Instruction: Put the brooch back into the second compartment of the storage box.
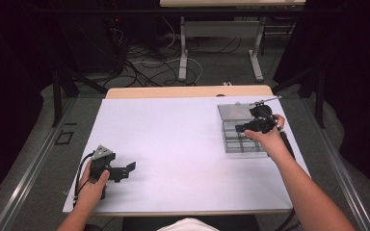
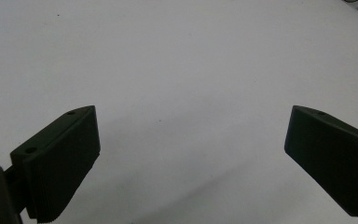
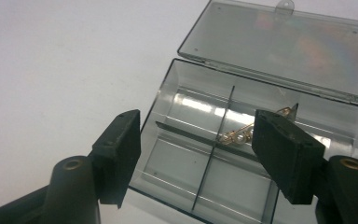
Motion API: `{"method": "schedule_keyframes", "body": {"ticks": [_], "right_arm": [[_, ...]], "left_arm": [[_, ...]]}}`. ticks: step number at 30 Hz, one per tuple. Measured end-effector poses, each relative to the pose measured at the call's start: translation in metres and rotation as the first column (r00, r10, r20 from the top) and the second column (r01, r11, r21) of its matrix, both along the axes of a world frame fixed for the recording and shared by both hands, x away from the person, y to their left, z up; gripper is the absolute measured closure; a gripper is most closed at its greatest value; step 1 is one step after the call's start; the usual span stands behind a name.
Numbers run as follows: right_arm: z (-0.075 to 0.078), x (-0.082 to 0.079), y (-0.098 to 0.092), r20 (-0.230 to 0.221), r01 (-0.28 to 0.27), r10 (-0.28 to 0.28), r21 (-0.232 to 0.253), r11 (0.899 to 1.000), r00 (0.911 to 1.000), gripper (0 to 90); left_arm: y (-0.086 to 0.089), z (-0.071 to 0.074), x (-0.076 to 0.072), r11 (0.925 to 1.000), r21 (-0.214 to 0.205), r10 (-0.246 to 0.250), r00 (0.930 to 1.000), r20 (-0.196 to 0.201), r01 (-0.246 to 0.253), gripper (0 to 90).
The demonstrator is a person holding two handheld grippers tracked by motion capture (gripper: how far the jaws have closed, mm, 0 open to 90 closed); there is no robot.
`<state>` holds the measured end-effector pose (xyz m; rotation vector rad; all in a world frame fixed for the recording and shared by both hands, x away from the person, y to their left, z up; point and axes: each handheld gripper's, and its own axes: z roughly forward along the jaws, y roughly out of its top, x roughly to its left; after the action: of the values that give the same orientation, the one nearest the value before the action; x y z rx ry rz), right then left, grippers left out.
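White tabletop spreads under both my hands, with a dark room, cables on the floor and another table's legs at twelve o'clock. At eight o'clock my left gripper rests low, jaws wide, nothing between them. At two o'clock my right gripper hovers over the clear box, lid back, jaws apart and empty above a gold pin in a compartment.

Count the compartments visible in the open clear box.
4 visible in the clear box: two far ones beside the lid, two near ones. The right tool hides more on the right.
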<state>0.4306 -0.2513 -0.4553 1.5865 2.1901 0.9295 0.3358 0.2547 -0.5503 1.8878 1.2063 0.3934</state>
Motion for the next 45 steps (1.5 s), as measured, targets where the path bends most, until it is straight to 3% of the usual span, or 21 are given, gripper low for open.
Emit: {"method": "schedule_keyframes", "body": {"ticks": [10, 17, 25, 30, 38, 45], "right_arm": [[-0.001, -0.026, 0.000, 0.049, -0.022, 0.020, 0.032, 0.999, 0.9986, 26.2], [-0.007, -0.043, -0.009, 0.064, -0.020, 0.015, 0.065, 0.998, 0.9978, 15.5], [-0.019, -0.062, -0.017, 0.134, -0.049, 0.044, 0.033, 0.998, 0.9901, 12.2], [-0.028, -0.073, -0.020, 0.161, -0.038, 0.035, 0.016, 0.999, 0.9864, 7.0], [-0.042, -0.086, -0.026, 0.174, -0.026, 0.025, 0.005, 1.000, 0.9845, 0.5], [-0.054, -0.095, -0.030, 0.191, -0.017, 0.015, 0.007, 1.000, 0.9815, 0.0]], "left_arm": [[0.000, 0.001, -0.001, 1.0000, 0.005, -0.005, 0.9999, -0.011, 0.005, 3.3], [0.000, 0.000, -0.001, 1.0000, 0.003, 0.000, 1.0000, -0.001, 0.000, 3.3], [0.000, 0.000, -0.001, 1.0000, 0.003, 0.001, 1.0000, -0.001, -0.001, 3.3], [-0.001, 0.001, -0.001, 1.0000, 0.004, 0.000, 1.0000, 0.000, 0.000, 3.3], [-0.001, 0.001, -0.001, 1.0000, 0.005, 0.001, 1.0000, 0.000, -0.001, 3.3], [-0.001, 0.001, -0.001, 1.0000, 0.005, 0.002, 1.0000, 0.002, -0.002, 3.3]]}}
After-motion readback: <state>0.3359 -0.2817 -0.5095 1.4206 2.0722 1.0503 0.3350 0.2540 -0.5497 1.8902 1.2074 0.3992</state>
